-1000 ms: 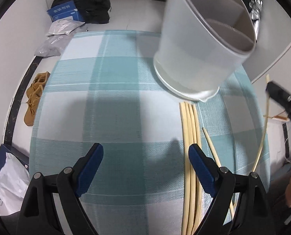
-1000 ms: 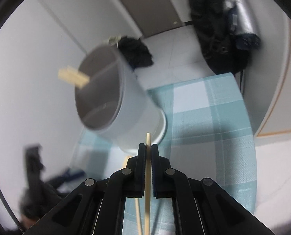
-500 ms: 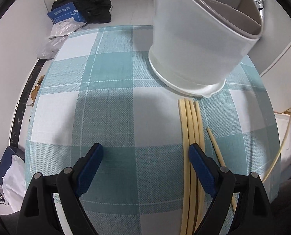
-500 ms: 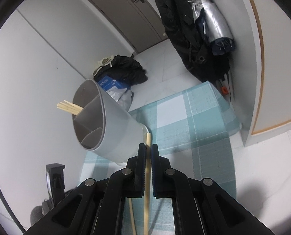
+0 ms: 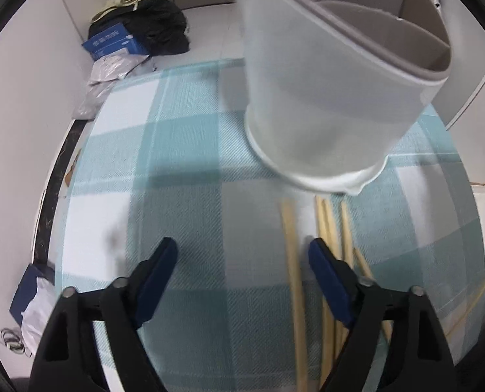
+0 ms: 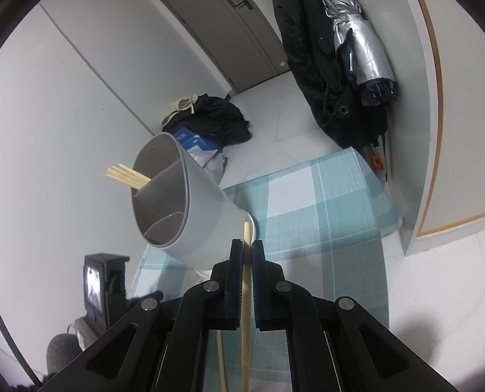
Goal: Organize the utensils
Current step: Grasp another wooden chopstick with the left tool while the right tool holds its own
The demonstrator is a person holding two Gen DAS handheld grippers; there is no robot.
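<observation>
Several pale wooden chopsticks (image 5: 329, 228) lie side by side on the checked teal cloth (image 5: 183, 150), just in front of the grey divided utensil holder (image 5: 324, 114). My left gripper (image 5: 242, 246) points down over them with its jaws closing. One chopstick (image 5: 291, 261) lies between the jaws near the right pad, untouched; the others run under and beside that finger. My right gripper (image 6: 247, 248) is shut on a single chopstick (image 6: 246, 233) held in the air beside the holder (image 6: 190, 209). A few chopsticks (image 6: 128, 176) stand in one of the holder's compartments.
The cloth's edge (image 6: 383, 196) drops to a white tiled floor. A black bag and a blue box (image 5: 115, 40) lie on the floor beyond the cloth. Dark coats and a folded silver umbrella (image 6: 360, 42) hang on the right. The left gripper's body (image 6: 103, 281) shows at lower left.
My left gripper has slid right over the chopsticks and its jaws have narrowed. One chopstick now lies apart from the bundle, between the jaws. The right gripper keeps its hold and has steadied.
</observation>
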